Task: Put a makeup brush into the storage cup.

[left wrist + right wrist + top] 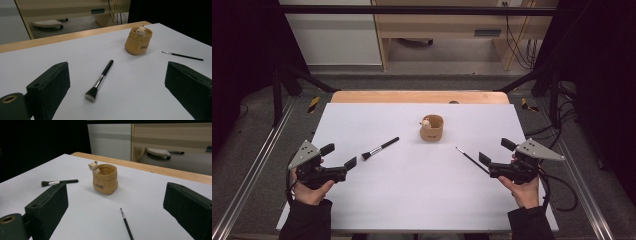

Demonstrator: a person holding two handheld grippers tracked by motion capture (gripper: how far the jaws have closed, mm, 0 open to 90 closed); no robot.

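Nothing is yet held. The left claw (346, 156) is kept low over the near left part of the white surface (412, 190), and its jaws are seen wide apart with nothing between them. The right claw (493, 152) is kept at the near right side in the same way, jaws wide and empty.

Just in front of the left claw a thick makeup brush (380, 148) is laid flat on the surface, its bristle head turned toward the claw and its black handle pointing away, toward the middle. In the left gripper view this brush (99, 80) is framed between the two jaws, but it is not touched. Near the right claw a thin paint brush (472, 160) is laid flat too; in the right gripper view it (126, 224) runs between the jaws, apart from them.

Farther back, near the middle of the surface, a small tan cup (432, 128) is stood upright, with a little bear figure (94, 167) at its rim. No brush is seen inside it.

It is judged that the work is at its very beginning: the two brushes are probably meant to be put into the cup, and neither one is picked up. What is left is the whole of it: each brush must be gripped, lifted, carried to the cup and dropped in.
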